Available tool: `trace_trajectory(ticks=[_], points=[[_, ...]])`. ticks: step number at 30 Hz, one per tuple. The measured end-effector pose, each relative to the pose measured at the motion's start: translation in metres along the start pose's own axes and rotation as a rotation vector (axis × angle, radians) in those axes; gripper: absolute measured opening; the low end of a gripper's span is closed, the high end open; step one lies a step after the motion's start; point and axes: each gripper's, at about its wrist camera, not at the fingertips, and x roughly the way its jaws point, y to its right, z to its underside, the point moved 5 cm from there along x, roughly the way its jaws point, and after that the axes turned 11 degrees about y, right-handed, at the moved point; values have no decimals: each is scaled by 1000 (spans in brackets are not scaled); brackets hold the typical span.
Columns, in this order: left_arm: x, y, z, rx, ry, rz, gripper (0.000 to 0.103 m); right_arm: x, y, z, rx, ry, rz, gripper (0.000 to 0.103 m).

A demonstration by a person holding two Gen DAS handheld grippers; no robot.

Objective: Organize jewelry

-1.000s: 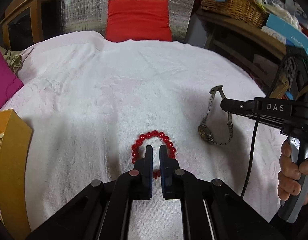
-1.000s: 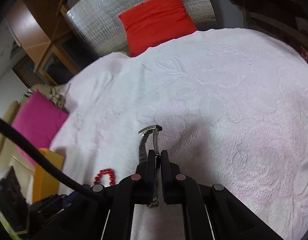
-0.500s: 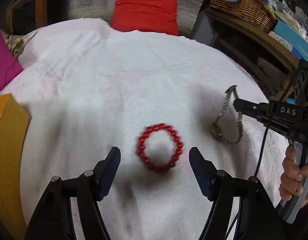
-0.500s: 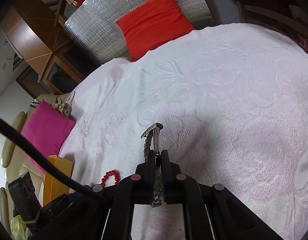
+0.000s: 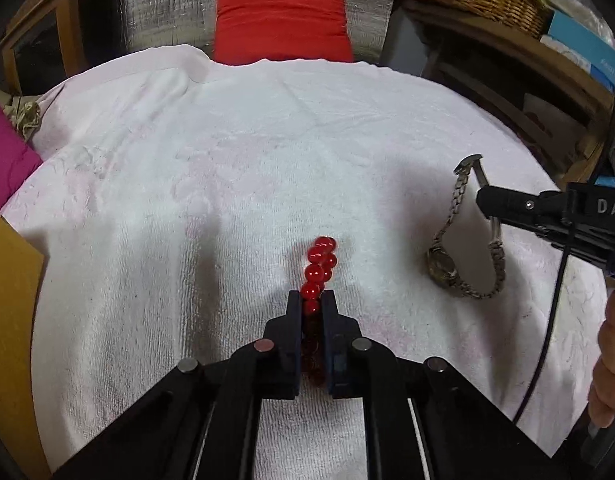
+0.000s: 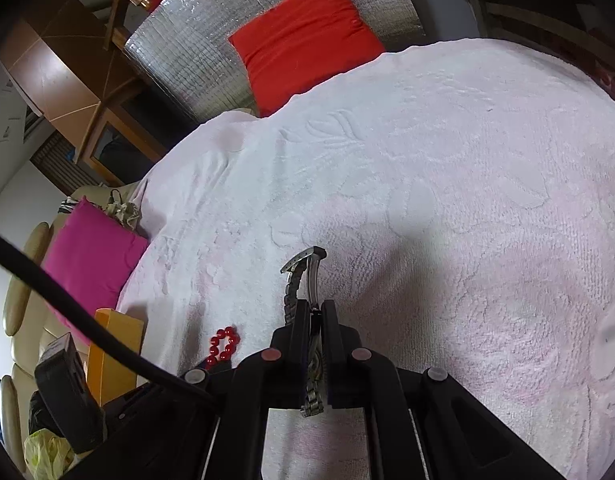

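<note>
Between the jaws of the left gripper (image 5: 311, 300) sits the red round-bead bracelet (image 5: 319, 266), squeezed flat into a narrow double row, jaws closed on its near end, far end sticking out ahead of the tips and lying on the white embossed terry towel (image 5: 235, 168). Right of those jaws, near but apart, the silver metal link-band wristwatch (image 5: 463, 248) stands up off the towel, dial low against the cloth, clasp end raised; the right gripper (image 5: 483, 200) comes in from the right edge and is clamped on the far side of the band, with the person's hand (image 5: 609, 364) on its handle at the lower right. From the right wrist view, the right gripper (image 6: 315, 308) has its jaws closed on the watch (image 6: 303, 276), the band running between them, the open clasp poking out ahead of the tips, the rest hanging below. Left of those jaws the bracelet (image 6: 223, 344) shows partly, and further left an orange box (image 6: 115, 340). Beyond both sets of jaws, at the far towel edge, a red square cushion (image 5: 281, 20) leans on silver quilted foil (image 5: 167, 4), a magenta cushion (image 6: 87, 256) off to the left
</note>
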Motion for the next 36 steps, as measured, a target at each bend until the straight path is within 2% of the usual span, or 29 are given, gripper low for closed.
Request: trace_trajectory(ticks=[8,15,22,36], points=[[-30,-7,-2,-24,46,27,9,-7,-13,-1,-24,24,-32,7],[-54,-20,-4,-49,89,12,9,-26,-46,-4,-79,86,-108,7],[-83,-37,-7,-41,151,-52,9,-40,-79,4,-159,117,-150,7],[-141,-85,-4,-56,236,-191,9,-49,-145,25,-249,113,-236,7]])
